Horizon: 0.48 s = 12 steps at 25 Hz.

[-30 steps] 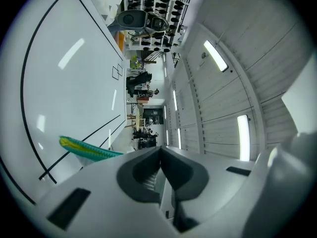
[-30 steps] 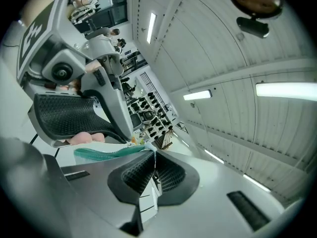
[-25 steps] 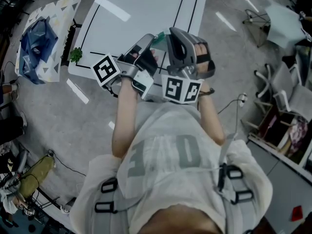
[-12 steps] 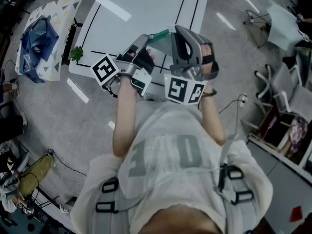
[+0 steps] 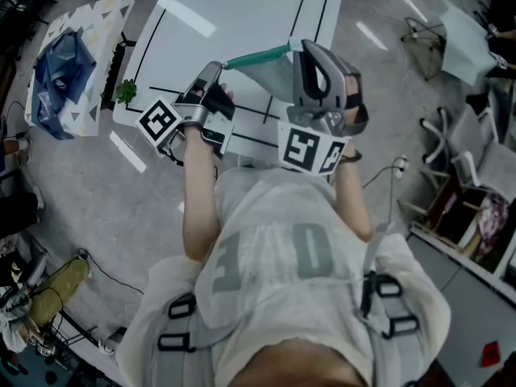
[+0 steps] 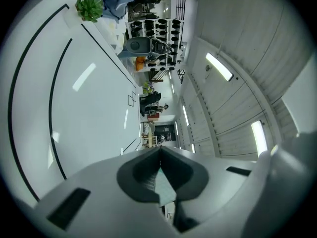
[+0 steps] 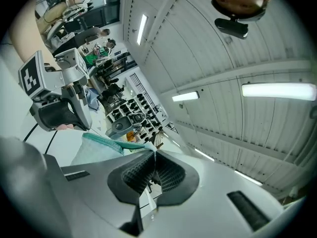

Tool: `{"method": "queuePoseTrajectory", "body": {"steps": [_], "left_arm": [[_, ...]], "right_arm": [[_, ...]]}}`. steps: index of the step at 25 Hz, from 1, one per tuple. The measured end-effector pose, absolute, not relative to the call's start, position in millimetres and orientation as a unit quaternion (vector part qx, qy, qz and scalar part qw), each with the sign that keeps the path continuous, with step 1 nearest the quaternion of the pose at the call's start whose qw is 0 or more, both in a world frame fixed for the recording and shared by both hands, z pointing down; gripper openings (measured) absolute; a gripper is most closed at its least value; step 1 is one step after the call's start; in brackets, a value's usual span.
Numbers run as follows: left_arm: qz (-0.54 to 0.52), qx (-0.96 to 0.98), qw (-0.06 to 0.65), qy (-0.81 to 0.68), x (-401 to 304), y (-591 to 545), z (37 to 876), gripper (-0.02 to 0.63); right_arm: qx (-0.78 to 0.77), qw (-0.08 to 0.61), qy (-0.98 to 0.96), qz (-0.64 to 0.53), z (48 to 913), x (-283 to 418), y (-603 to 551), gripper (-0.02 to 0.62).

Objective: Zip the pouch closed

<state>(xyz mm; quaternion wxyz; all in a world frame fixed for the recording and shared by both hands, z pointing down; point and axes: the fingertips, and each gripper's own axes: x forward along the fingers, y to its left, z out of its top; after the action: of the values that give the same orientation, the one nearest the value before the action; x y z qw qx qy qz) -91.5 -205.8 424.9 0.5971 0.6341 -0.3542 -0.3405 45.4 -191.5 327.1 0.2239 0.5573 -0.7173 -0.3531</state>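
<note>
The pouch (image 5: 272, 77) is pale and see-through, with a green zipper edge (image 5: 258, 56), and hangs over the white table (image 5: 242, 6). My left gripper (image 5: 219, 66) is shut on the zipper edge's left end; pale green material shows between its jaws (image 6: 159, 150). My right gripper (image 5: 297, 48) is shut on the right end, where a thin white tab sits between its pads (image 7: 152, 155). In the right gripper view the green zipper (image 7: 111, 143) runs leftwards to the left gripper (image 7: 85, 129). Whether the zipper's slider is in either grip is hidden.
A small green plant (image 5: 125, 91) stands at the table's left edge, also in the left gripper view as the plant (image 6: 89, 6). A blue bag (image 5: 60, 67) lies on a patterned surface to the left. Office chairs (image 5: 459, 143) and shelves stand at the right.
My left gripper has moved left, away from the right one, and the green zipper edge now stretches out long between them. The right gripper has shifted slightly toward the table.
</note>
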Motion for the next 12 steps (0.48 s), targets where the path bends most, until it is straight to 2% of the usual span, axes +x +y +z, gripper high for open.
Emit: {"method": "queuePoseTrajectory", "body": {"steps": [12], "left_arm": [[-0.334, 0.633, 0.59, -0.374, -94, -207, 428, 0.009]], "right_arm": [[0.553, 0.227, -0.727, -0.338, 335, 50, -191, 0.014]]}}
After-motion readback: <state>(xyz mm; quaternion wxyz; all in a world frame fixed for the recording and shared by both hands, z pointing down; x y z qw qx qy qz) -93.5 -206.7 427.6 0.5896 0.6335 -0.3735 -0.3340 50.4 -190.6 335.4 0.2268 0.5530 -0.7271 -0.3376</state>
